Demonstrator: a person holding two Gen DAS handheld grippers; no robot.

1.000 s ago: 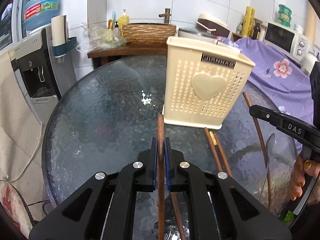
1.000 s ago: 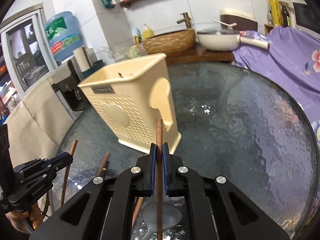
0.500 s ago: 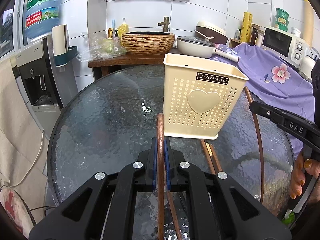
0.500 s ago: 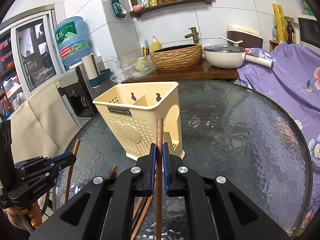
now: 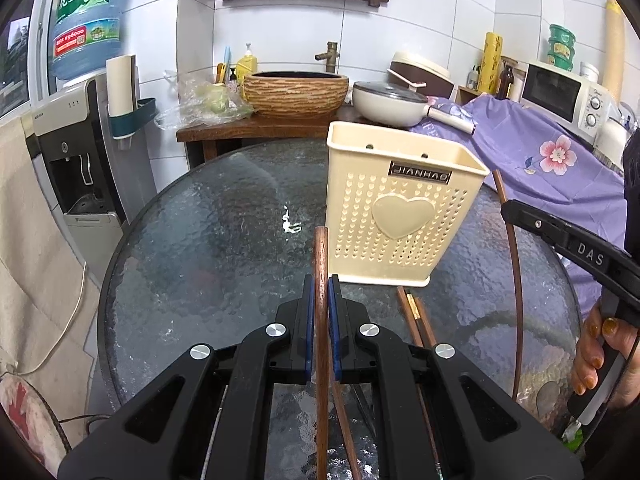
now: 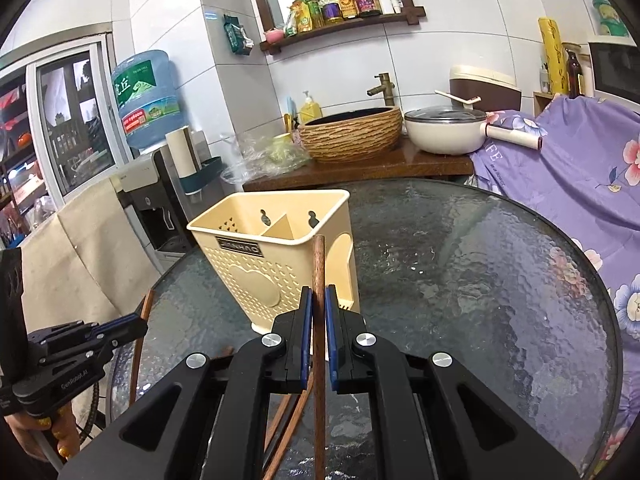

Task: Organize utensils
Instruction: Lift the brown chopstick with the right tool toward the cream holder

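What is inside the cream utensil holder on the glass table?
Seen from the right wrist, the cream utensil holder has a divider and no utensil showing near its top. Its walls hide the bottoms of the compartments, so I cannot tell.

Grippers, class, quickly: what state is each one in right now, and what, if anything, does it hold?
Left gripper: shut on a wooden chopstick.
Right gripper: shut on another wooden chopstick.
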